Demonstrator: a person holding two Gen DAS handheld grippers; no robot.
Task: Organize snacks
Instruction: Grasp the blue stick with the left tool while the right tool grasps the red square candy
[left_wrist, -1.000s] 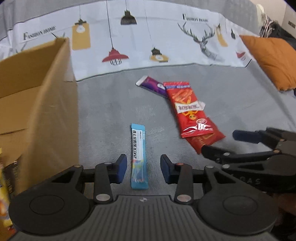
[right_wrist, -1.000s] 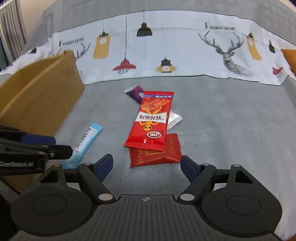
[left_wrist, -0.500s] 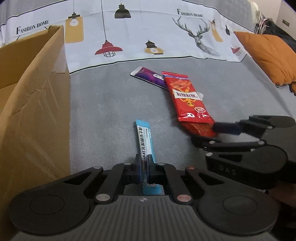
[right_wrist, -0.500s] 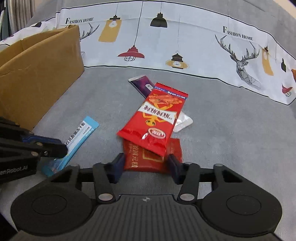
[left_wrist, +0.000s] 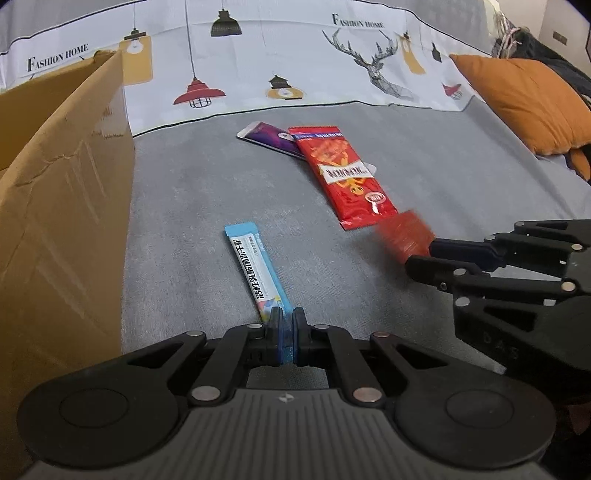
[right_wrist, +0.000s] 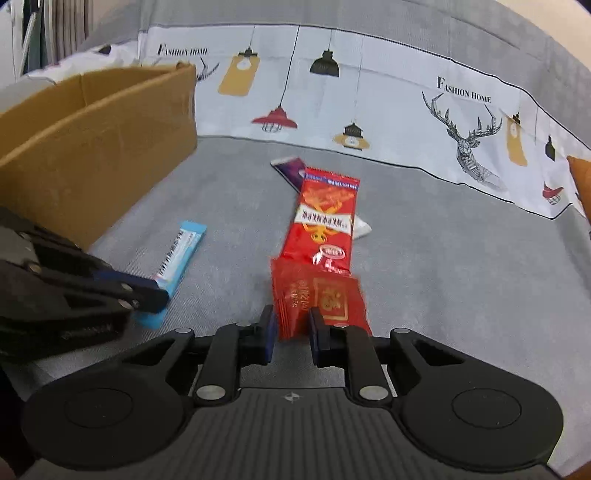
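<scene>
- L gripper (left_wrist: 287, 326): clamped tight on near end of blue stick sachet (left_wrist: 258, 273), which lies on grey cover (left_wrist: 192, 206) just beside cardboard box (left_wrist: 62, 206).
- R gripper (right_wrist: 291, 332): jaws closing, small red packet (right_wrist: 317, 295) pinched between pads, blurred.
- Long red snack pack (right_wrist: 325, 221) is laid over purple packet (right_wrist: 290, 171), mid-cover.
- Orange cushion (left_wrist: 524, 99) is seen far right.

Left gripper (left_wrist: 285, 332) clamps the blue stick (left_wrist: 258, 273); right gripper (left_wrist: 421, 254) jaws closing on a red packet (left_wrist: 404, 234) beside the box (left_wrist: 62, 206).
</scene>
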